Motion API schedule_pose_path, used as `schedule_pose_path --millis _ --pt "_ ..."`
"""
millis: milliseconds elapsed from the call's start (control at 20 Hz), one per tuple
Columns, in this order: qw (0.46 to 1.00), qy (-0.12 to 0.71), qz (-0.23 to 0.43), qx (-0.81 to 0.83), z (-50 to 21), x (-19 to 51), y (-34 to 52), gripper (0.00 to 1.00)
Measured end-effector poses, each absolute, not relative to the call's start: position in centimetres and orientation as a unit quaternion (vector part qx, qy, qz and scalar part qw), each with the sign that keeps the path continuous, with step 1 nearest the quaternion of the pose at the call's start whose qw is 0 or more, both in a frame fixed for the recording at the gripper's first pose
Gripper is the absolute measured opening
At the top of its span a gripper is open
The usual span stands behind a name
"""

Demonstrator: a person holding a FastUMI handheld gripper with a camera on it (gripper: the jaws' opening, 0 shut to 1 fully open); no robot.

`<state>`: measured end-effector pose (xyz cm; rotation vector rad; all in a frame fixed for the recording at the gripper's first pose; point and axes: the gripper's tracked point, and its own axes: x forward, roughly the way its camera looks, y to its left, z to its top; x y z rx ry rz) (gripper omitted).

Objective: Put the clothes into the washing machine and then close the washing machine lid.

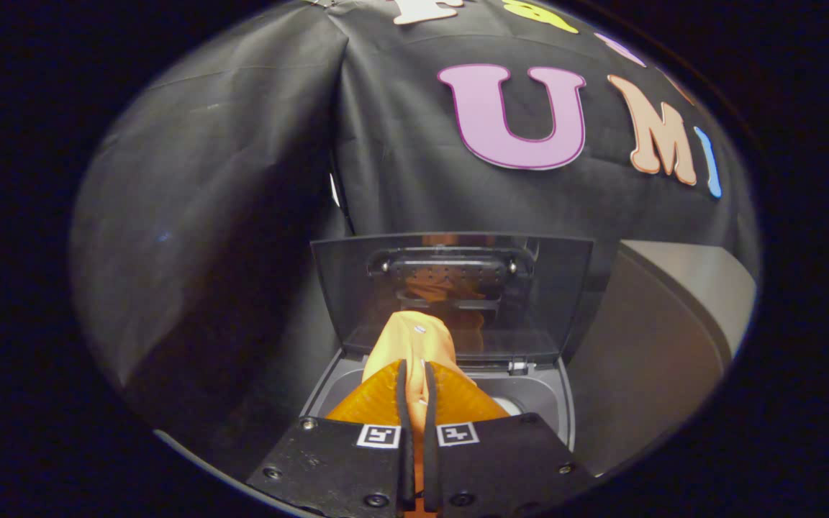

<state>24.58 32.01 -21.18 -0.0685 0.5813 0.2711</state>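
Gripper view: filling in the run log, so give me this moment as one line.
claw: shut on orange garment | position: above open washing machine | lid: up | garment: not yet inside

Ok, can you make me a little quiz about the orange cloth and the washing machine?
1. True or false: the washing machine lid is standing open.
2. What is the gripper holding? A) a bottle B) the orange cloth C) nothing
3. Fill in: the cloth hangs above the machine's ____, in front of the lid.

Key:
1. True. The clear lid is tilted up behind the washing machine opening.
2. B. Both fingers are pinched on the cloth.
3. Opening. It is not dropped inside yet.
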Motion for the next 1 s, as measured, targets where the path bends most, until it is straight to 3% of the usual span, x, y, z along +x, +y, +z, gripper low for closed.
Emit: schedule_pose_path --millis 400,900,1000 --pt "0.941 0.318 0.111 -0.021 -29.9 25.0 30.9 0.05" --pt "0.938 0.333 0.097 0.026 -34.9 25.3 29.9 0.06" --pt "0.935 0.339 0.098 0.029 -35.5 25.2 29.7 0.11"
